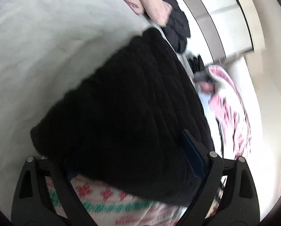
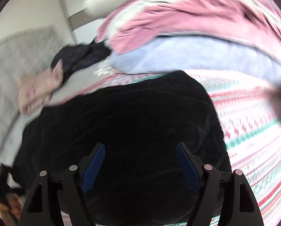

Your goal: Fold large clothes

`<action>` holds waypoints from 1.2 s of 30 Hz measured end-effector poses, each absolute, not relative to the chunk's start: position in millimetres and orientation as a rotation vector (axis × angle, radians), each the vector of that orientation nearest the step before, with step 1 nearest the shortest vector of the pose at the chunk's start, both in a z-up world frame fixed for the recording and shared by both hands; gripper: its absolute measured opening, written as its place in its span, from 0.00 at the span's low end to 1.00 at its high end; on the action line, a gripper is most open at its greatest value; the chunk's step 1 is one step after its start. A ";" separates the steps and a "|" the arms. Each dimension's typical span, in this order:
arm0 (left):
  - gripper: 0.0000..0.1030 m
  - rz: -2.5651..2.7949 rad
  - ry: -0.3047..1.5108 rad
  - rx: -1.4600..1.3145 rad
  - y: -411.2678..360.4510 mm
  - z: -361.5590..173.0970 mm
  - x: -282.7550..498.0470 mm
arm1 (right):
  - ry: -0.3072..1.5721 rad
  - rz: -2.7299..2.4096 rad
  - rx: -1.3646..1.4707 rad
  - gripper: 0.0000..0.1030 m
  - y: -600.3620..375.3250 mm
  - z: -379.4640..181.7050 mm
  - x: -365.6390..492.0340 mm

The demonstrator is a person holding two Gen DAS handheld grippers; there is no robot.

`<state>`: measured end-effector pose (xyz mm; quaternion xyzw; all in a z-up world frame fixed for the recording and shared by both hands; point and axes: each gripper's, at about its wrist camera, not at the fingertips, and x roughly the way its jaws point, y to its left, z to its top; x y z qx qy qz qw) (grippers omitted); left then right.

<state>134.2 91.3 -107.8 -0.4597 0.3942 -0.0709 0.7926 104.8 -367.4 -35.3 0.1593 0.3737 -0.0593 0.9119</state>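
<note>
left gripper [image 1: 132, 162]: spread wide, black garment [image 1: 121, 98] between fingers, grip unclear | right gripper [image 2: 140, 167]: spread, above black garment, holding nothing

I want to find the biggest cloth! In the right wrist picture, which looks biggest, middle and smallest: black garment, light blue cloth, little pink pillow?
1. black garment, though nearest the camera
2. light blue cloth
3. pink pillow

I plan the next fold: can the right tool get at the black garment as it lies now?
Probably yes. The right tool is open right above the black garment, and nothing shows between its fingers and the cloth. The garment lies on top of the patterned blanket, uncovered.
</note>
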 end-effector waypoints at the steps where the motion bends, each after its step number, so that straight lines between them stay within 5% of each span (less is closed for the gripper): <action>1: 0.89 -0.142 0.832 -1.005 90.2 -107.1 135.6 | 0.764 -0.136 0.357 0.77 -374.7 -37.1 103.7; 6: 0.88 0.009 0.729 -1.100 81.9 -107.2 136.9 | 0.723 -0.082 0.364 0.77 -359.8 -30.4 106.4; 10: 0.51 0.021 0.611 -1.114 84.4 -91.8 135.5 | 0.680 -0.036 0.230 0.77 -325.5 -20.2 108.3; 14: 0.37 -0.100 0.522 -1.040 90.0 -50.1 138.1 | 0.650 0.028 0.209 0.76 -309.8 -10.0 110.0; 23: 0.34 -0.115 0.294 -0.999 157.2 14.8 63.0 | 0.617 0.222 0.175 0.76 -235.1 34.3 101.6; 25: 0.34 -0.062 0.291 -0.983 178.9 13.6 52.0 | 0.673 0.371 0.205 0.67 -197.5 22.0 112.9; 27: 0.34 -0.018 0.317 -0.975 195.0 5.2 47.6 | 0.734 0.488 0.202 0.39 -158.4 6.1 124.8; 28: 0.34 -0.009 0.337 -0.979 200.3 -0.8 47.0 | 0.780 0.558 0.197 0.35 -129.2 -9.0 131.0; 36: 0.34 -0.067 0.332 -0.849 195.2 -7.7 37.8 | 1.014 0.592 0.316 0.33 -85.6 -99.0 167.4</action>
